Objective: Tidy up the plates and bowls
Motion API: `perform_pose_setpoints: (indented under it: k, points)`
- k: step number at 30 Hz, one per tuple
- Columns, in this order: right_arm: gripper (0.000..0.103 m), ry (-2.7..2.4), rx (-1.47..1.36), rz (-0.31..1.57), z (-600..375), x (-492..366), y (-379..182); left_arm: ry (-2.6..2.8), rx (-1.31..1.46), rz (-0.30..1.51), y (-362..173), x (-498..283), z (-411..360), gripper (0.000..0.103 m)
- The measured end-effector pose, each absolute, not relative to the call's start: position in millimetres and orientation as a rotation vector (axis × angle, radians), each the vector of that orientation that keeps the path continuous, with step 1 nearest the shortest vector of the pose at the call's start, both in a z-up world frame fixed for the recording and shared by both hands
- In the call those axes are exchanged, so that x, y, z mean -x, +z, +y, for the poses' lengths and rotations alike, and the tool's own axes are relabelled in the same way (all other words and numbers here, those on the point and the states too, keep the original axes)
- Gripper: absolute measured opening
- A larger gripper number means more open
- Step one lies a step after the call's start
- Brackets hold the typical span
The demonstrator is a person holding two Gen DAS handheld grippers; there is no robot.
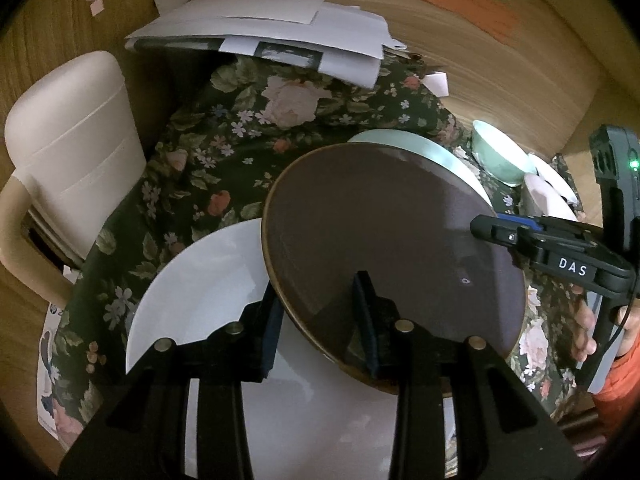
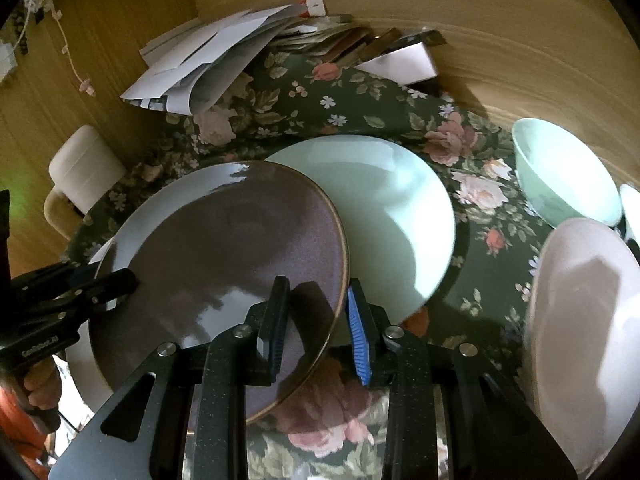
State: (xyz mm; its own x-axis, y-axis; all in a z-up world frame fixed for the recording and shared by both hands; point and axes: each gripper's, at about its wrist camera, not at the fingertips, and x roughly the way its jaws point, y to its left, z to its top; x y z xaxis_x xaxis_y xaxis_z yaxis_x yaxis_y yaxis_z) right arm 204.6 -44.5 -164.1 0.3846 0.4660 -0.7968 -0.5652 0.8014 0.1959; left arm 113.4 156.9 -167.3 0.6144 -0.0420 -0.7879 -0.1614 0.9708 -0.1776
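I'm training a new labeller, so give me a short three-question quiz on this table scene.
1. True or false: only the right gripper has its jaws on the brown plate.
2. Which colour is the bowl by the wall? A mint, B brown, C black.
3. Fill in: the tablecloth has a ____ pattern.
Key: 1 false, the left gripper grips it too; 2 A; 3 floral.
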Motion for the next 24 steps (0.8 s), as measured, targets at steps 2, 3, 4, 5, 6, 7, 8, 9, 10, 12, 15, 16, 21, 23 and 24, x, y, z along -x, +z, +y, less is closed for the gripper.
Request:
perform_pose_setpoints:
  k: [2, 3, 4, 5, 6, 7, 8, 9, 10, 12, 15, 16, 21, 23, 24]
  points:
    - [0.026, 0.652, 0.106, 0.967, -49.5, -201.5, -160.8, 0.066, 0.231, 0.899, -163.6, -111.1, 151.9, 0.035]
    - [0.026, 0.649, 0.102, 0.962, -52.8, -199.8, -159.0, 0.066, 0.23, 0.896, -162.1, -110.2, 150.6, 0.035]
    - [0.026, 0.646, 0.096, 0.956, -56.4, -197.7, -156.8, 0.065, 0.227, 0.89, -159.7, -109.0, 148.2, 0.035]
    - [0.027, 0.645, 0.093, 0.953, -58.6, -196.4, -155.2, 0.063, 0.225, 0.885, -157.6, -108.0, 146.2, 0.035]
    - [0.026, 0.642, 0.089, 0.946, -62.5, -193.1, -153.0, 0.061, 0.224, 0.882, -156.1, -107.0, 145.2, 0.035]
    - [0.026, 0.64, 0.084, 0.941, -65.1, -190.3, -151.5, 0.059, 0.224, 0.878, -154.3, -106.2, 143.9, 0.035]
    - [0.026, 0.637, 0.08, 0.936, -68.0, -187.6, -150.2, 0.056, 0.223, 0.873, -151.9, -104.8, 141.6, 0.035]
    - [0.026, 0.633, 0.075, 0.931, -71.7, -184.3, -148.4, 0.053, 0.221, 0.87, -150.1, -103.5, 140.2, 0.035]
    - [0.026, 0.629, 0.072, 0.927, -71.1, -182.0, -148.0, 0.051, 0.219, 0.865, -148.0, -102.0, 138.1, 0.035]
    - [0.027, 0.622, 0.066, 0.916, -74.8, -177.2, -145.3, 0.045, 0.21, 0.853, -143.8, -98.8, 133.7, 0.035]
    - [0.026, 0.614, 0.059, 0.898, -82.9, -169.6, -140.1, 0.036, 0.205, 0.84, -138.9, -95.9, 127.0, 0.035]
    - [0.026, 0.611, 0.056, 0.893, -85.4, -167.3, -138.4, 0.032, 0.204, 0.835, -136.9, -94.3, 124.7, 0.035]
    - [0.026, 0.595, 0.046, 0.871, -98.8, -156.2, -132.4, 0.013, 0.194, 0.821, -129.7, -88.0, 114.0, 0.035]
    - [0.026, 0.592, 0.037, 0.866, -103.8, -152.5, -130.9, 0.004, 0.187, 0.816, -126.0, -85.3, 108.6, 0.035]
    - [0.026, 0.59, 0.033, 0.863, -106.8, -150.3, -130.0, 0.001, 0.184, 0.814, -125.0, -84.2, 106.2, 0.035]
